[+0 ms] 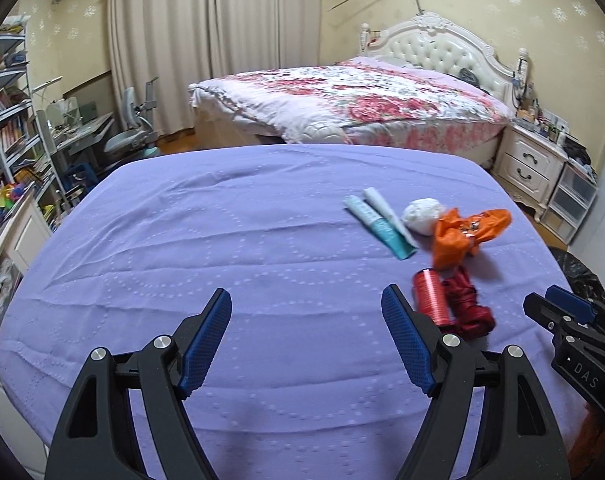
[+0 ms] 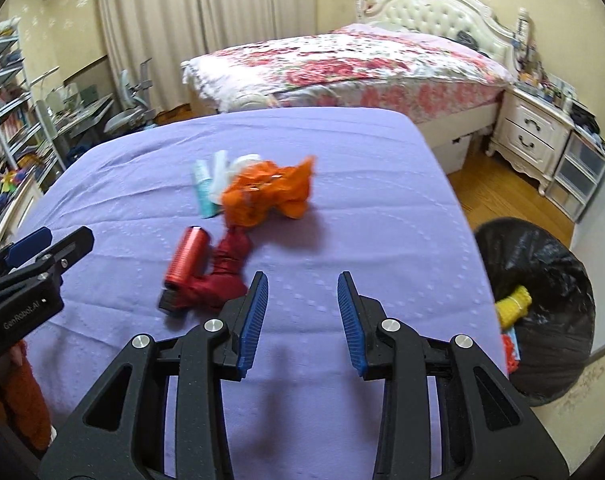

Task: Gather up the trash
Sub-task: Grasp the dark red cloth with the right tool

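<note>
A: Where's the rubbish sitting right now?

B: Bunched on the right part of the lilac quilted bedspread [image 1: 222, 240]: a crumpled orange plastic bag [image 2: 268, 194], a white wad of tissue [image 1: 422, 215] just behind it, a pair of teal and white flat sachets [image 1: 382, 222] beside that, and nearer us a red ribbed spool [image 2: 188, 256] touching a scrunched dark red wrapper [image 2: 222, 276]

A: And where does it go?

B: Probably the round bin lined with a black plastic bag [image 2: 550, 280] on the floor off the bed's right edge. Something yellow and knitted-looking [image 2: 512, 304] already lies inside, so I'd judge collecting has started

A: Are the grippers holding anything?

B: No. The left gripper [image 1: 306, 340] has its blue pads spread wide over bare cloth, nothing between them. The right gripper [image 2: 302, 320] is parted more narrowly, also empty

A: How are they posed?

B: Both tilt downward over the near part of the bed, side by side, each visible at the edge of the other's view. The right one's jaws point just right of the dark red wrapper, so that or the spool looks like the handiest next pick, with the bin close on the same side
</note>
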